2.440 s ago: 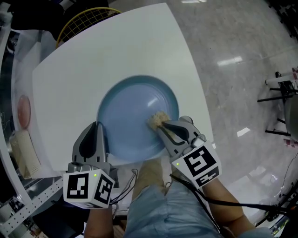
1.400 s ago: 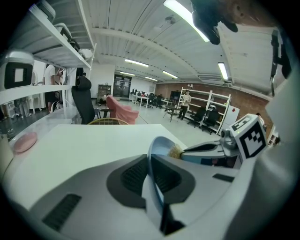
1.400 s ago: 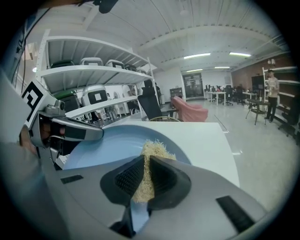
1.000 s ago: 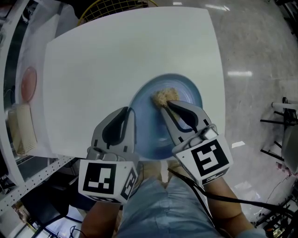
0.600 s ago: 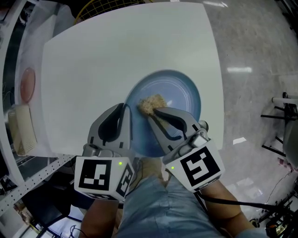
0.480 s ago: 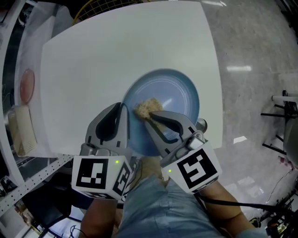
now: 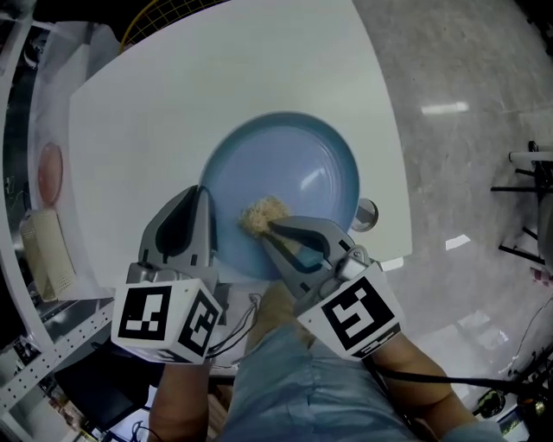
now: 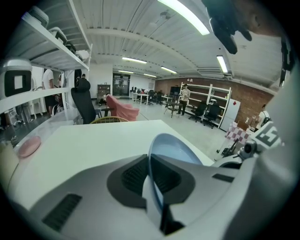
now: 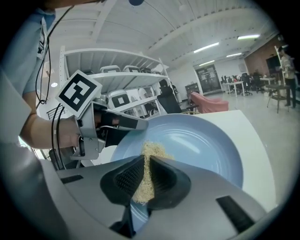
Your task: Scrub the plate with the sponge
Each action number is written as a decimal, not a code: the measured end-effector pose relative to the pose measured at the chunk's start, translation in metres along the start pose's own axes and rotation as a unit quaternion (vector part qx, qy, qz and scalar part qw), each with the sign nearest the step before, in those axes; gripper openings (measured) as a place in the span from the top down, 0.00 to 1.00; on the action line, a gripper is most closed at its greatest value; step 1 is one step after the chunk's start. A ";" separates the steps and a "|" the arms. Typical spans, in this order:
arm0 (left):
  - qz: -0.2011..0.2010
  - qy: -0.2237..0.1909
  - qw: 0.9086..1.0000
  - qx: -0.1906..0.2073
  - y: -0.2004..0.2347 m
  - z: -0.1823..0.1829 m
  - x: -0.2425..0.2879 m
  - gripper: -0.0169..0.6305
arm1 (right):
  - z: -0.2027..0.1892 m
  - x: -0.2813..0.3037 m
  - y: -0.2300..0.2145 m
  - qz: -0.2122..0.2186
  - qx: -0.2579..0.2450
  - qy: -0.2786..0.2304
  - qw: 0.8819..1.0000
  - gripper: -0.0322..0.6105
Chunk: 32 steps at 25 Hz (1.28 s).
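A light blue plate (image 7: 298, 173) lies tilted over the near edge of the white table (image 7: 173, 104). My left gripper (image 7: 207, 226) is shut on the plate's near left rim (image 8: 157, 154), holding it edge-on. My right gripper (image 7: 270, 228) is shut on a tan fibrous sponge (image 7: 262, 214), pressing it on the plate's lower left inner face. In the right gripper view the sponge (image 9: 149, 161) sits between the jaws against the plate (image 9: 201, 145), with the left gripper (image 9: 133, 124) clamping the rim beyond.
A pink dish (image 7: 50, 173) and a beige mesh item (image 7: 47, 250) sit on the shelf at the left. A yellow wire basket (image 7: 164, 13) stands behind the table. A small round metal object (image 7: 366, 213) lies by the table's right edge.
The sponge has swept from the plate's upper middle down toward its lower left. Both grippers and the plate shifted left in view.
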<state>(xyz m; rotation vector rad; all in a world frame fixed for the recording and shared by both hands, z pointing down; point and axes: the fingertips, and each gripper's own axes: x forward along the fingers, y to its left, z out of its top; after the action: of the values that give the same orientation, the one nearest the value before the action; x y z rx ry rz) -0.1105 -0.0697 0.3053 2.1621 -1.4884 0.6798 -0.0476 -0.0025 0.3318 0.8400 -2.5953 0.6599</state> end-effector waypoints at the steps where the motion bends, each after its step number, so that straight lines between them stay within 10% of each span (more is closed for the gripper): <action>1: 0.000 0.001 1.000 0.001 -0.001 -0.001 0.000 0.93 | -0.003 -0.002 -0.001 -0.002 0.004 0.001 1.000 0.88; 32: -0.035 -0.011 0.999 -0.017 -0.013 0.012 0.003 0.93 | -0.005 -0.035 -0.115 -0.157 0.032 0.034 0.986 0.88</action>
<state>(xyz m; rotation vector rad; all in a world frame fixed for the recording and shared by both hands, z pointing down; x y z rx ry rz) -0.0957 -0.0748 0.2969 2.1916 -1.4190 0.6037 0.0503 -0.0662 0.3580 1.1935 -2.3208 0.6664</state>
